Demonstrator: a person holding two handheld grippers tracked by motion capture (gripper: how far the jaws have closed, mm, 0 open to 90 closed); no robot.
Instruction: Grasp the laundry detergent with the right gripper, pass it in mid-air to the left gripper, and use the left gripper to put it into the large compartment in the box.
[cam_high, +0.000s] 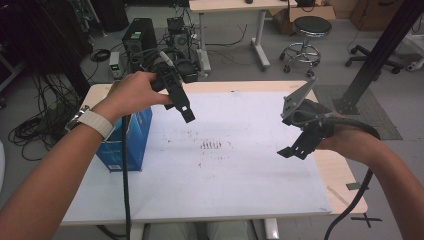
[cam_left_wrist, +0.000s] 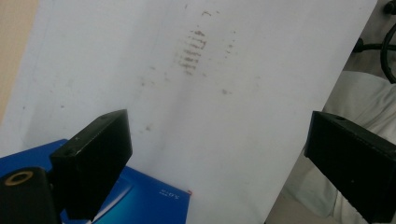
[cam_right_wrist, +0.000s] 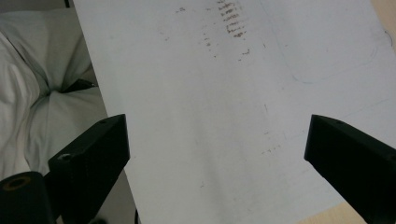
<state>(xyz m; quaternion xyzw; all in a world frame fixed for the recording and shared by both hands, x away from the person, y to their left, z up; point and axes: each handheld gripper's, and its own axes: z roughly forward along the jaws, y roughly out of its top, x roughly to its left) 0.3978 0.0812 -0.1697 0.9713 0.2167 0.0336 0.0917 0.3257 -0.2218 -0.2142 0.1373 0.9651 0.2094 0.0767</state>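
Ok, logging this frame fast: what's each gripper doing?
Left gripper: open, holding nothing, above the blue box.
Right gripper: open, holding nothing, over the white sheet.

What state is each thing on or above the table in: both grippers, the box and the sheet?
Left gripper: open, empty, raised above the blue box.
Right gripper: open, empty, raised over the sheet.
Blue box: upright at the table's left edge.
White sheet: flat, smudged at its middle.
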